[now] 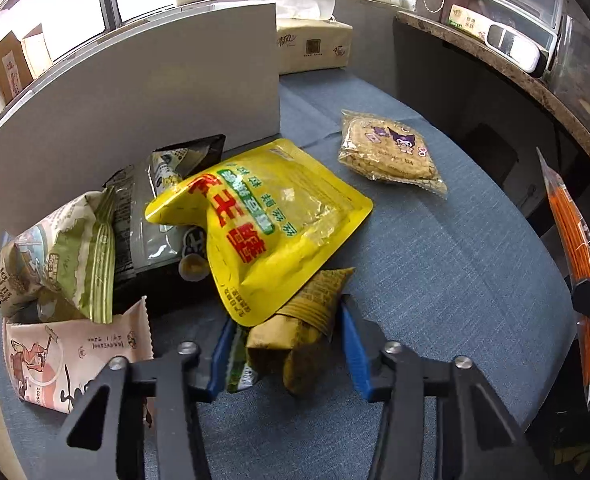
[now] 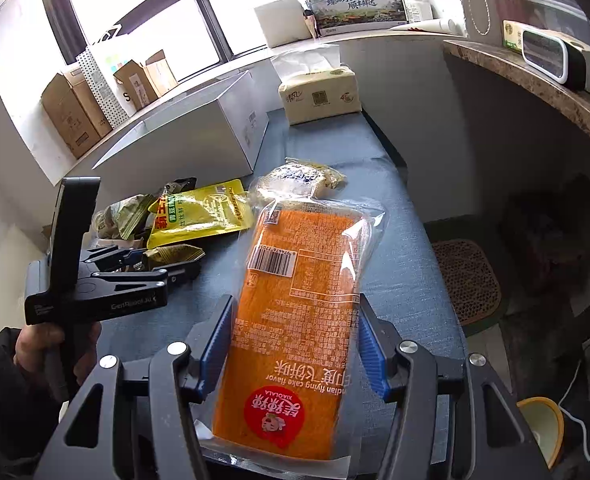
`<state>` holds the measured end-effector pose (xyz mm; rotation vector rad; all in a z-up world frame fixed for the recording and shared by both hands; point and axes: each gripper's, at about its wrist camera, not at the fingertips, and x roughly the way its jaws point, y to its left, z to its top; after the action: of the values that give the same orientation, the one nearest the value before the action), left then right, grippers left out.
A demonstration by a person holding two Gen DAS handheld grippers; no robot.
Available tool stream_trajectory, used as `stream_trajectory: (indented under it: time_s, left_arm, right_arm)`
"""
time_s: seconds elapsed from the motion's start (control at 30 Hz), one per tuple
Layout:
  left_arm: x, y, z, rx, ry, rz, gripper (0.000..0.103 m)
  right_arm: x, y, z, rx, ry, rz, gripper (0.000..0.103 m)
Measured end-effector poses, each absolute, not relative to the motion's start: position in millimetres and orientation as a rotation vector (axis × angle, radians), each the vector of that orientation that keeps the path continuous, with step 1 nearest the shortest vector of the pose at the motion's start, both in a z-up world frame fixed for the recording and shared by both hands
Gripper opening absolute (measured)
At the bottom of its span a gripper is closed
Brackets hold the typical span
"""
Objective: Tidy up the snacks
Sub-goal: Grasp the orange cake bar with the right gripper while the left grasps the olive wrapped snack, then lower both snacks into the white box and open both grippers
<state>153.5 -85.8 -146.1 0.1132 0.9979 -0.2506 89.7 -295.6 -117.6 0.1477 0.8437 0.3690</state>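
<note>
Here the orange packet (image 2: 295,320) sits clamped in the right tool (image 2: 295,344).

yellow pouch (image 1: 263,216), orange packet (image 2: 295,320), blue tablecloth (image 1: 435,260)

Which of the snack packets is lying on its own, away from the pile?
The clear packet of pale round biscuits with a purple cartoon figure. It lies flat and alone on the blue tablecloth; the other packets on the cloth overlap in a heap beside the white box.

Snack pile (image 1: 199,236) crowding white box (image 1: 135,120), blue cloth (image 1: 435,260) open rightward
</note>
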Motion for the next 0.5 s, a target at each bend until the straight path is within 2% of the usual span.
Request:
stream_trajectory:
  time_s: [0.03, 0.07, 0.3, 0.5]
  left_arm:
    - [150.3, -84.0, -144.9, 0.106, 0.991, -0.255, 0.047]
    - [146.7, -81.0, -143.5, 0.095, 0.986, -0.258, 0.042]
    - [98.3, -44.1, -116.8, -0.001, 0.917, -0.248, 0.042]
    - [69.7, 6.0, -68.6, -0.124, 0.794, -0.204, 0.042]
  right_arm:
    - [89.2, -294.8, -117.3, 0.144, 0.844, 0.375, 0.062]
    - [88.7, -292.9, -117.2, 0.141, 0.843, 0.379, 0.062]
    - [85.5, -279.1, -112.3, 0.121, 0.831, 0.430, 0.062]
    - [89.8, -249.4, -100.7, 0.098, 0.812, 0.518, 0.062]
